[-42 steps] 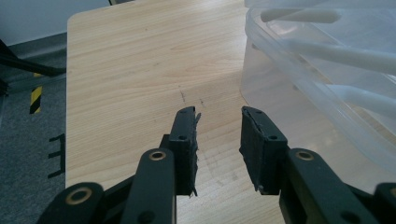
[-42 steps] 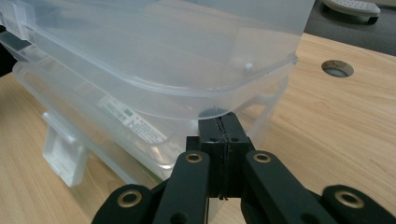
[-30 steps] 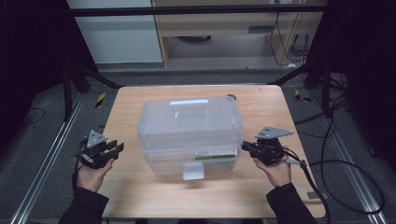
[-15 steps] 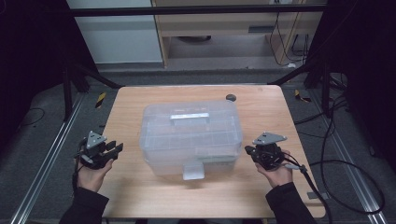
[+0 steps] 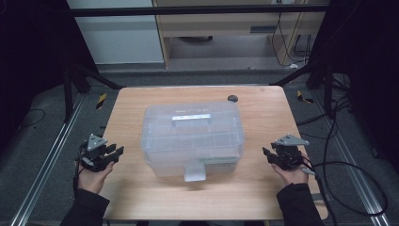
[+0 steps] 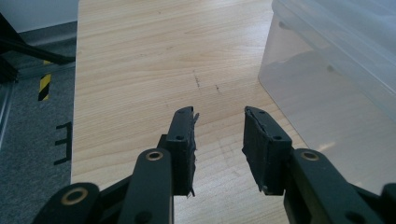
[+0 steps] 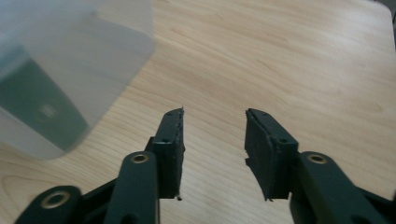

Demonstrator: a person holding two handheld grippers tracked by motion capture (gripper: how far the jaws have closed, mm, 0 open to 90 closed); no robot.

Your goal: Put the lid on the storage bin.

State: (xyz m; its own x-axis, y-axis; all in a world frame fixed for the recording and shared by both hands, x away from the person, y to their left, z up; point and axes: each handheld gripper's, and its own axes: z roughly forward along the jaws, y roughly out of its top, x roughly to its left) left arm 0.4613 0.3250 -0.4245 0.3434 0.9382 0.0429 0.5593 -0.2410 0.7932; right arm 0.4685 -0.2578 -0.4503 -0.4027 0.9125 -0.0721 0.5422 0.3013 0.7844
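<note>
High view: tabletop (image 5: pixel 263 122) evenly lit from above, surroundings dark, side margins near black. Soft, low-detail picture; clear plastic box (image 5: pixel 193 136) slightly smeared, faint shadow at its near edge. Pale glare on box lid.
Left gripper view: bright, tabletop wood grain sharp; fingers (image 6: pixel 184 140) close and fairly crisp; pale sheen on box wall (image 6: pixel 327 93) at right.
Right gripper view: bright, warm; box corner (image 7: pixel 70 70) at upper left blurred, milky; fingers (image 7: pixel 170 144) in reasonable focus; far tabletop soft.
</note>
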